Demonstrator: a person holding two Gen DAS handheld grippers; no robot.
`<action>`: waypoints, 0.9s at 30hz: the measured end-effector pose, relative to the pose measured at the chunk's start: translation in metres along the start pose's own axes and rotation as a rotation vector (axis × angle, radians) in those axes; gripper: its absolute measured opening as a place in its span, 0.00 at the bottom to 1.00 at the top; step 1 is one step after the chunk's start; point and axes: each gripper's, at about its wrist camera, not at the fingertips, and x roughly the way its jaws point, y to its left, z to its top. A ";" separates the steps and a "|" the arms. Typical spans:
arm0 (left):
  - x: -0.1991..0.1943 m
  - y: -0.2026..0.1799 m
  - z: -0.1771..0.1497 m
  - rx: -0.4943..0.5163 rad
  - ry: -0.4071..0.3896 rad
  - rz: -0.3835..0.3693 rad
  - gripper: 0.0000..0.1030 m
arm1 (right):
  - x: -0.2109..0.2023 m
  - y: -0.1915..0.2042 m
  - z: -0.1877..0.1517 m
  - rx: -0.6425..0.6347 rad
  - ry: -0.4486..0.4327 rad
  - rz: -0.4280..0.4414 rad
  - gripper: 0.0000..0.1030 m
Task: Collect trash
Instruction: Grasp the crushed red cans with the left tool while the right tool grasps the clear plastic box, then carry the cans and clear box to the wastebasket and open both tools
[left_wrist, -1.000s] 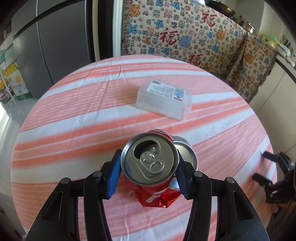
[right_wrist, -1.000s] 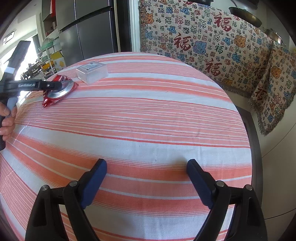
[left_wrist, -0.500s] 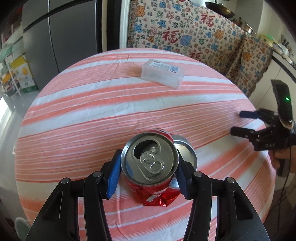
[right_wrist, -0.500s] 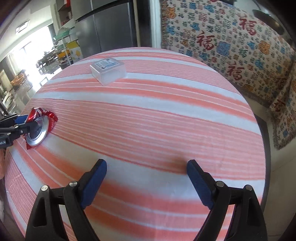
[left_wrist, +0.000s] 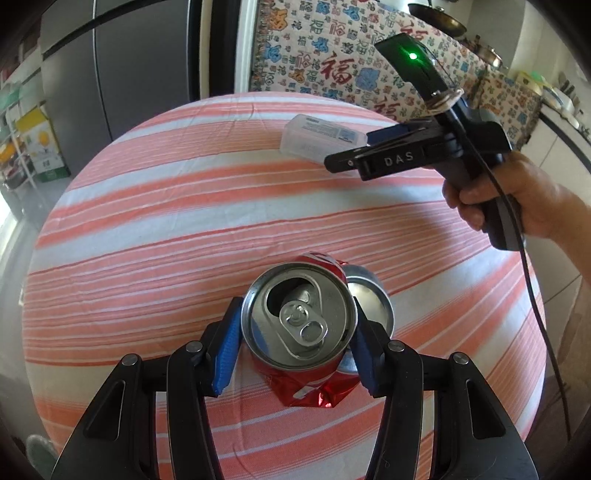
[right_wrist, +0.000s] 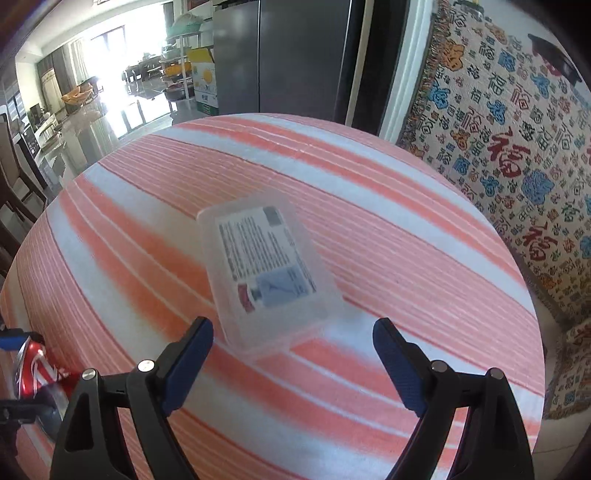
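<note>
Two grippers working: left gripper (left_wrist: 295, 347) is squeezing the crushed can (left_wrist: 301, 325) between its jaws. Right gripper (right_wrist: 291, 350) is hanging wide open, empty, plastic box (right_wrist: 264, 277) just ahead of its jaws; box may skid.

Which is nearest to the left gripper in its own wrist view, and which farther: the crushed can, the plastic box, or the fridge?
1. Crushed can: clamped between the left gripper's pads.
2. Plastic box: far side of the table, toward the right.
3. Fridge: beyond the table, upper left.

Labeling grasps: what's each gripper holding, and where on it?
Left gripper: crushed red can, pads on opposite sides just under its top rim. Right gripper: nothing, open.
</note>
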 end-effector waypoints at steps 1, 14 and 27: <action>0.000 -0.001 0.000 0.001 0.001 0.002 0.53 | 0.002 0.003 0.003 -0.007 0.001 0.000 0.88; -0.002 -0.008 0.000 0.028 0.000 0.029 0.53 | -0.021 0.000 -0.025 0.155 -0.019 0.020 0.70; -0.016 -0.119 0.001 0.167 -0.006 -0.128 0.53 | -0.147 -0.021 -0.177 0.346 -0.067 -0.021 0.70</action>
